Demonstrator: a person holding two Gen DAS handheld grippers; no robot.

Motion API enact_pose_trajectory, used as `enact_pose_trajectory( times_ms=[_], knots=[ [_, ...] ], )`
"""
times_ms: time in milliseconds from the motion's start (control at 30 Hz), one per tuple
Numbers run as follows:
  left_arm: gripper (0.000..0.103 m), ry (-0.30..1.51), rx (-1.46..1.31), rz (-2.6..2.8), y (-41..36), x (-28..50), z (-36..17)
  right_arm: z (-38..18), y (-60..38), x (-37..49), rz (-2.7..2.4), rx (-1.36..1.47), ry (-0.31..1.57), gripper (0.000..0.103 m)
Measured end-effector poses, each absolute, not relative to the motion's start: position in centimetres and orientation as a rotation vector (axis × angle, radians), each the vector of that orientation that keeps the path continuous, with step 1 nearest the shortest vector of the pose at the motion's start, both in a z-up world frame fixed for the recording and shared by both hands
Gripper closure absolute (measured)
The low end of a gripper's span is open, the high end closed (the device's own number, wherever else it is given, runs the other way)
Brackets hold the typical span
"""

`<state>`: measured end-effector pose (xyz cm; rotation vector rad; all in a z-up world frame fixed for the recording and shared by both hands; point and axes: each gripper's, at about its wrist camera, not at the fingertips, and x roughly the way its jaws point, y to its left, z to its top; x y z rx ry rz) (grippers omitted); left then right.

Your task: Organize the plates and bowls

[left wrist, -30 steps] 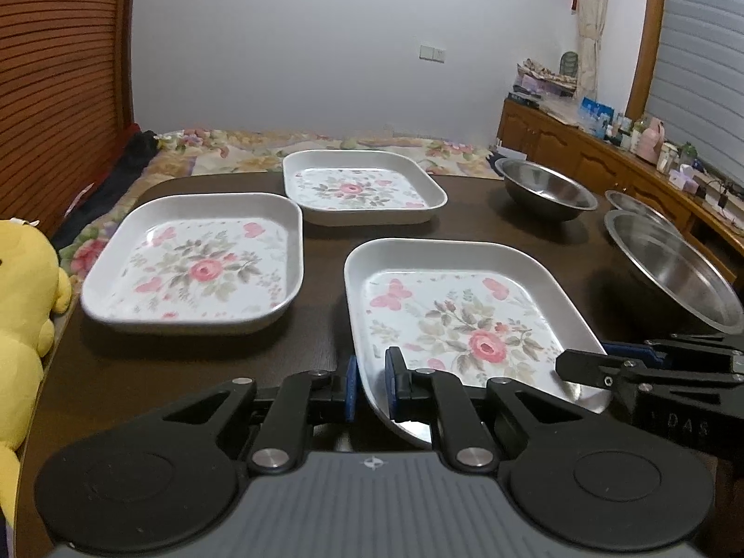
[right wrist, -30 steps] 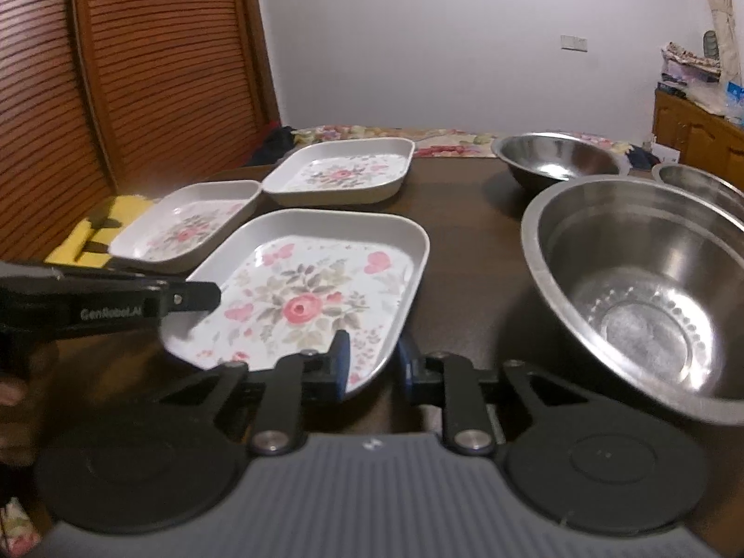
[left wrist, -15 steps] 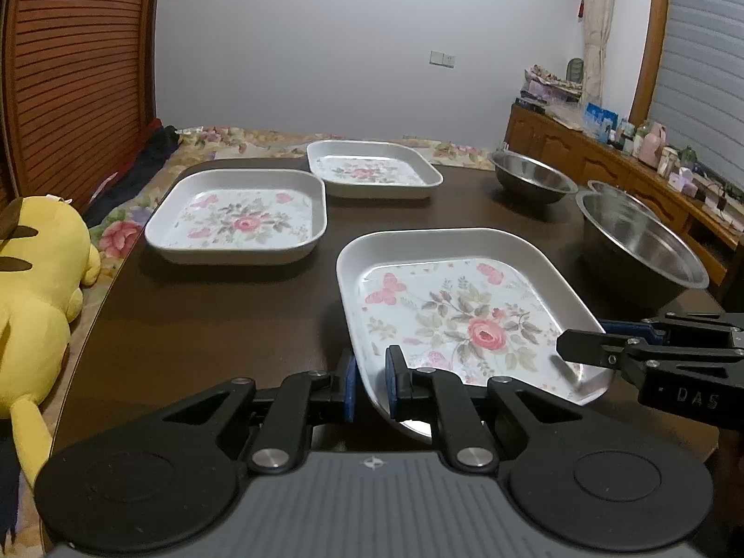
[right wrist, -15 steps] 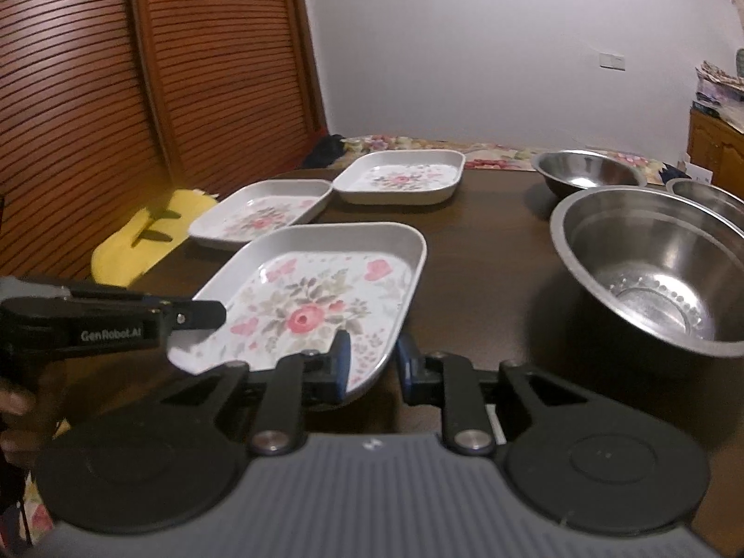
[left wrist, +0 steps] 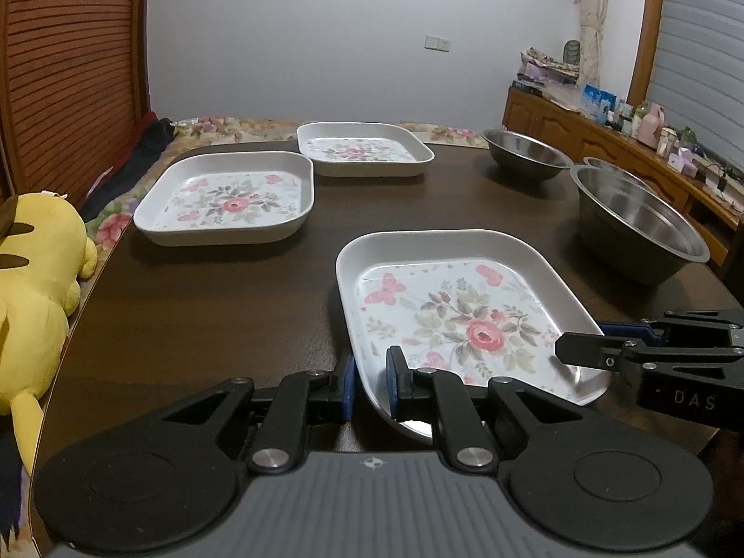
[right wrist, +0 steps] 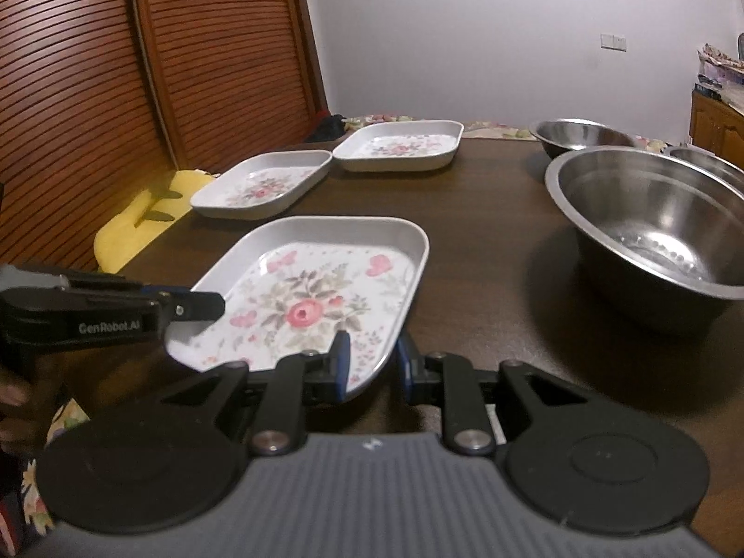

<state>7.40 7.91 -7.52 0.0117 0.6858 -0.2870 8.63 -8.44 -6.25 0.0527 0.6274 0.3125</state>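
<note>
Gripped at two near corners: left gripper (left wrist: 370, 383) and right gripper (right wrist: 370, 362), jaws of each clenched on the rim of the near floral plate (left wrist: 460, 321), held low over the dark table (left wrist: 209, 307). Farther back, two matching plates (left wrist: 228, 197) side by side; at right, three steel bowls (right wrist: 651, 214), nearest largest.

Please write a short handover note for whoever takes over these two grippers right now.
Left gripper: shut on the near floral plate, at its near left corner.
Right gripper: shut on the same plate's near right corner.
Two more floral plates sit apart at the far left of the table. Three steel bowls on the right: large, far, and one partly hidden behind the large one.
Done: nothing stacked yet.
Left: stack the plates, nest the bowls.
</note>
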Motion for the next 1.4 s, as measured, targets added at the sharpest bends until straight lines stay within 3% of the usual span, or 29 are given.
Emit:
enact_pose_trajectory(
  times_ms=[133, 267, 433, 600, 800, 1133, 1400],
  knots=[
    [0.088, 0.678, 0.002, -0.29, 8.0, 7.5, -7.5, -6.4, -8.4, 8.4, 0.312, 0.048, 0.617, 0.079],
    [0.073, 0.662, -0.009, -0.263, 8.2, 7.3, -7.5, -6.5, -8.5, 8.3, 0.308, 0.05, 0.606, 0.075],
    [0.065, 0.639, -0.009, -0.247, 8.5, 7.2, -6.6, -5.8, -8.7, 7.9, 0.282, 0.046, 0.566, 0.063],
    [0.057, 0.601, -0.004, -0.25, 8.8, 7.4, -5.1, -4.6, -8.9, 7.9, 0.29, 0.048, 0.526, 0.061],
    [0.056, 0.562, 0.025, -0.244, 9.5, 9.1, -3.4, -2.1, -8.4, 9.4, 0.346, 0.041, 0.49, 0.052],
    [0.054, 0.535, 0.048, -0.166, 14.1, 15.0, -1.6, 2.1, -5.2, 15.8, 0.431, 0.016, 0.478, 0.05],
    [0.054, 0.574, 0.041, -0.157, 18.2, 19.9, -2.8, 1.5, -1.6, 20.9, 0.464, 0.026, 0.591, 0.05]
  ],
)
